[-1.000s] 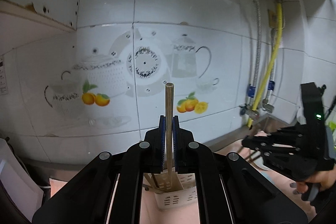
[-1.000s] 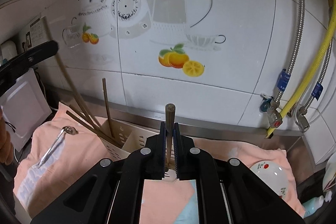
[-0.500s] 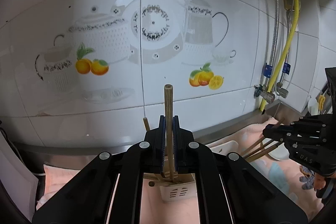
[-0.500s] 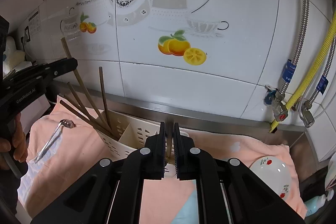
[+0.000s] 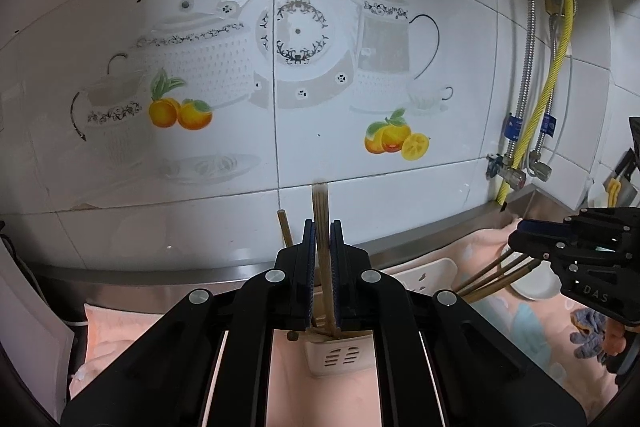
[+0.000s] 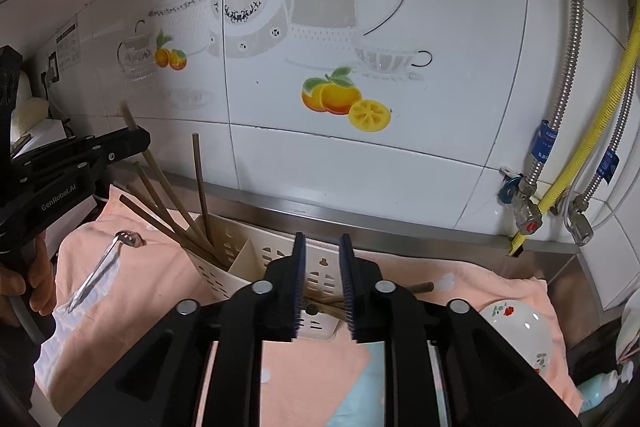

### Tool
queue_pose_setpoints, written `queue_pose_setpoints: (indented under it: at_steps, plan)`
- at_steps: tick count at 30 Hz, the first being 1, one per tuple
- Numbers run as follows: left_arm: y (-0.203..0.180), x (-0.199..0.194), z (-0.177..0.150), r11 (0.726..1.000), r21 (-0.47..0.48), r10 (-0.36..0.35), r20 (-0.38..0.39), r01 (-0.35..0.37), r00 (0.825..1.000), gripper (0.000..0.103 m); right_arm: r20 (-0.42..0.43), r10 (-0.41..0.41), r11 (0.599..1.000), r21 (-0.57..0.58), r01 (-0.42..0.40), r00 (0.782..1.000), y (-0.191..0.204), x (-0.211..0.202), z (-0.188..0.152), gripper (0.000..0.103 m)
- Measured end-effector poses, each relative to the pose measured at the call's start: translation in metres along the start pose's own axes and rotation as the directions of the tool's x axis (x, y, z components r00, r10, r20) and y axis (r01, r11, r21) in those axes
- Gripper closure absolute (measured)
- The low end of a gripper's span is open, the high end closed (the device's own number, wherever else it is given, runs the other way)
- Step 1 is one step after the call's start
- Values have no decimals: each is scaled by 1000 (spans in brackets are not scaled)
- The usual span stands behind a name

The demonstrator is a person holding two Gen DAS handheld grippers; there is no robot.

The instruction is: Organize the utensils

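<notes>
Pinching an upright wooden chopstick (image 5: pixel 321 227), the left gripper (image 5: pixel 322 279) is held above the white slotted holder (image 5: pixel 340 359), the stick's lower end reaching down into it. The right gripper (image 6: pixel 323 291) is seen with its jaws parted, having just been opening, and nothing is pressed between the pads. Below that gap a dropped chopstick (image 6: pixel 420 287) is seen lying nearly flat across the holder's (image 6: pixel 320 267) near compartment. More chopsticks (image 6: pixel 168 211) are leaned in the far compartment. A metal strainer spoon (image 6: pixel 108 259) is laid on the pink cloth (image 6: pixel 160 291), and a small flowered bowl (image 6: pixel 516 331) is set at the right.
</notes>
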State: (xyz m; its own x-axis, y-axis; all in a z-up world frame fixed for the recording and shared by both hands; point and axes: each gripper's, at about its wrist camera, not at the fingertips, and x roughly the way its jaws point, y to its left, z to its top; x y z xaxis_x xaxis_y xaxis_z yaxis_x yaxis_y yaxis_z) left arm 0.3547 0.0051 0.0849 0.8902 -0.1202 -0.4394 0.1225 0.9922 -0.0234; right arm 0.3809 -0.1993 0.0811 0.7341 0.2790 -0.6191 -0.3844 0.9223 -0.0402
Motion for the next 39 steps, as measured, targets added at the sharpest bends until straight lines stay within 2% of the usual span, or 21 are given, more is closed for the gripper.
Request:
queue_pose_setpoints:
  at_steps: [3,5,7,14,16,20,26,30,39]
  plan:
    - [0,-1,0,1000,0,0,-3,0,1000,96,5,-6,1000,-4,6,1000,0,-3,1,70]
    - [-1,-2,0,1000,0,2,-3,-2,1000,92,10,-7,1000,-4,7,1000,0,-5,1,68]
    - [-1,-4,0,1000,-1,7,3,-7,1000,78,14,-8,1000,-3,8,1000,1,-7,1,65]
    - [-1,-12,-1,1000,0,11,17,-11,1000,69,32,-16,1000,-6,17,999,2,-15,2,48]
    - [0,-15,-1,1000,-3,21,24,-21,999,54,38,-21,1000,-9,21,999,4,-18,2,44]
    - [0,-22,-3,1000,1,23,32,-23,999,52,51,-26,1000,-13,27,998,6,-23,2,32]
    - [2,-34,-7,999,-1,44,51,-44,998,29,77,-44,999,-16,45,996,9,-34,1,16]
    - [2,-44,-9,998,5,65,67,-66,996,16,87,-53,998,-18,55,995,11,-41,0,12]
    - [4,-67,-15,994,19,103,90,-106,991,5,104,-62,998,-26,65,993,18,-55,-6,9]
